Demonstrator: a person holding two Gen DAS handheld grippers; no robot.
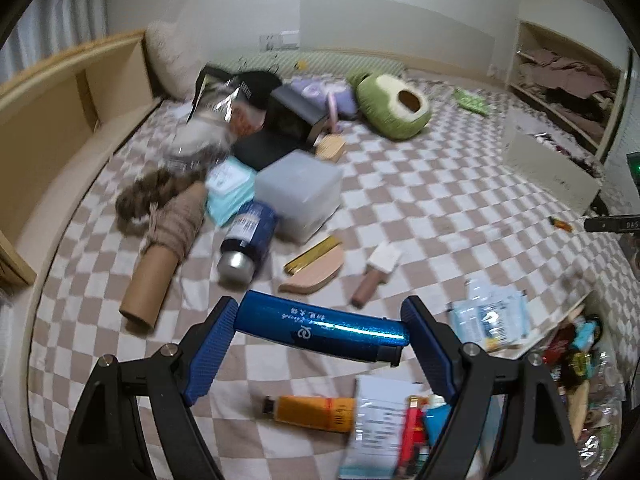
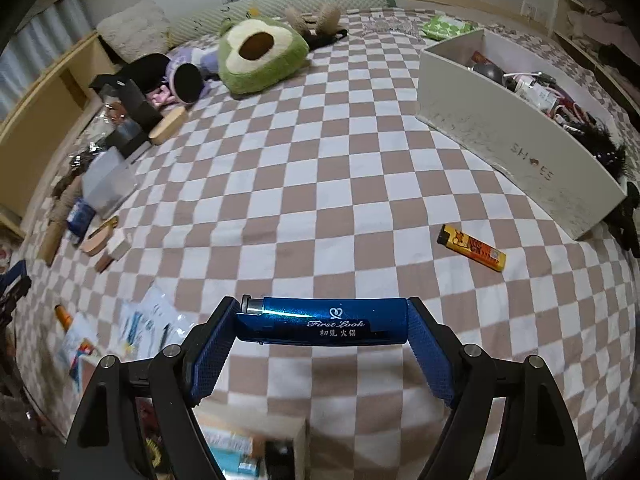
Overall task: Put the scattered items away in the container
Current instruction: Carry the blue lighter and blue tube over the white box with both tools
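My left gripper [image 1: 322, 312] is shut on a shiny blue lighter [image 1: 320, 326], held lengthwise between the blue pads above the checked bedspread [image 1: 420, 200]. My right gripper [image 2: 320, 308] is shut on a second blue lighter [image 2: 324, 322] printed "First Look", clamped end to end in the same way. The container, a white shoe box [image 2: 516, 136] with several small items inside, stands at the right in the right wrist view and shows far right [image 1: 552, 168] in the left wrist view. A yellow lighter [image 2: 472, 248] lies on the bed just before the box.
A heap lies on the left: cardboard tube [image 1: 148, 292], dark blue bottle [image 1: 248, 240], translucent plastic box [image 1: 300, 192], wooden brush [image 1: 316, 268], small stamp-like piece [image 1: 376, 276]. An orange tube [image 1: 312, 412] and paper packets [image 1: 488, 316] lie near. An avocado plush [image 2: 260, 56] sits at the back.
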